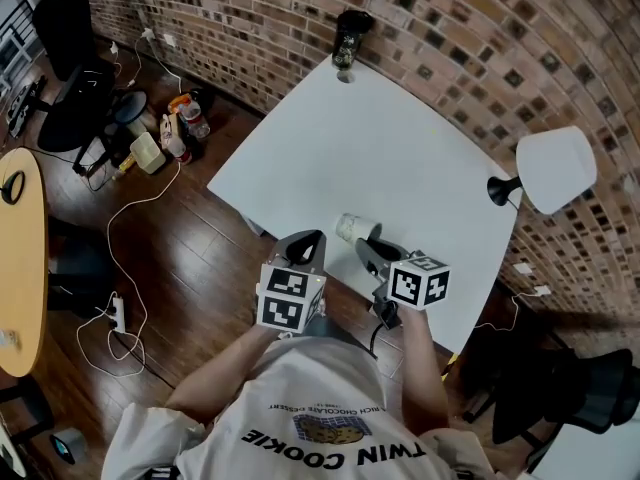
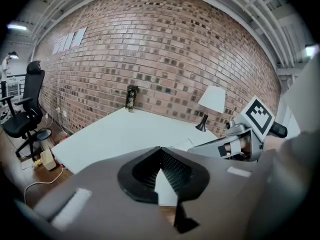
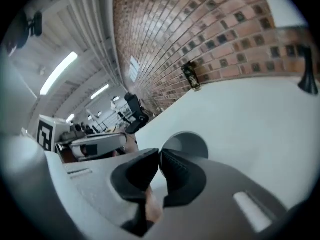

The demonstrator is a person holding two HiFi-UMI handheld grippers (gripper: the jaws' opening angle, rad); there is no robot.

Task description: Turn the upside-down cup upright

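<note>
Left gripper [image 1: 309,239] fingers together, empty; right gripper [image 1: 366,245] fingers clamped on tipped cup [image 1: 352,228], lower-centre edge of white table [image 1: 400,148].

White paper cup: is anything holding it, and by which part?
The right gripper pinches the white paper cup by its thin wall at the edge. The left gripper holds nothing.

we see a red-brown brick wall [image 1: 300,28] along two sides of the white surface [image 1: 400,158]. the dark wooden floor [image 1: 200,268] carries loose white cables [image 1: 110,243], a power strip [image 1: 118,313] and some bottles [image 1: 180,128]. a black office chair [image 1: 70,68] stands by the wall, and a round wooden table [image 1: 25,268] sits at the left edge. a white-shaded lamp [image 1: 555,168] (black base, black stem) stands at the surface's corner. strip lights [image 3: 57,71] glow on the ceiling.
</note>
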